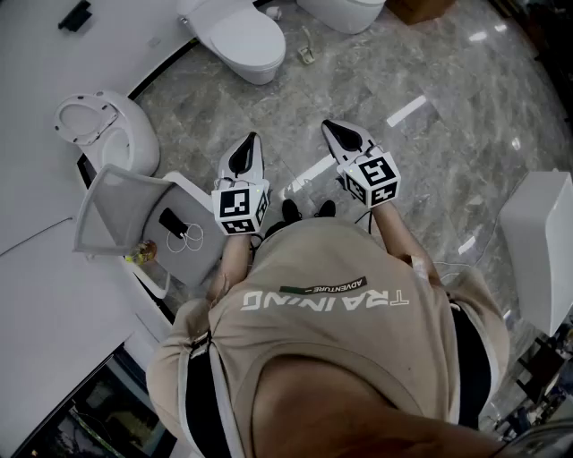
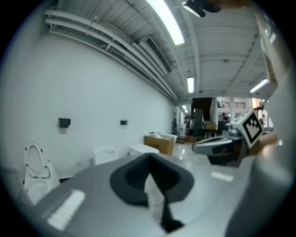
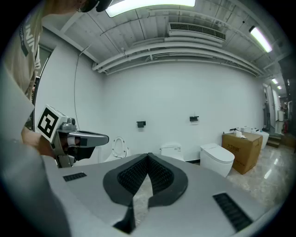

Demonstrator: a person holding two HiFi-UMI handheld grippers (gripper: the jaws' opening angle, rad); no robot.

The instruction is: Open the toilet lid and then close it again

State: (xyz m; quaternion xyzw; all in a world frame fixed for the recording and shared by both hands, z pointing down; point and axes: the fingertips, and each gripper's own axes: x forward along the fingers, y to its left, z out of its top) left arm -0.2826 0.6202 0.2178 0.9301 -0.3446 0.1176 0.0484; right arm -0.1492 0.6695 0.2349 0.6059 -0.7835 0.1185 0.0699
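Left claw (image 1: 249, 145) and right claw (image 1: 337, 130) both clenched, empty — well apart from the toilet (image 1: 128, 136)

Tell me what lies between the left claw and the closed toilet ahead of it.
Only bare marble floor, as the head view shows: nothing sits between the left claw and the closed toilet.

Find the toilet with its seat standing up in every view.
Head view: the toilet with the upright seat is at upper left, by the white wall.
Left gripper view: low at the far left edge.
Right gripper view: left of centre, small, against the wall.
Shared landmark: the cardboard box, beyond two closed toilets.
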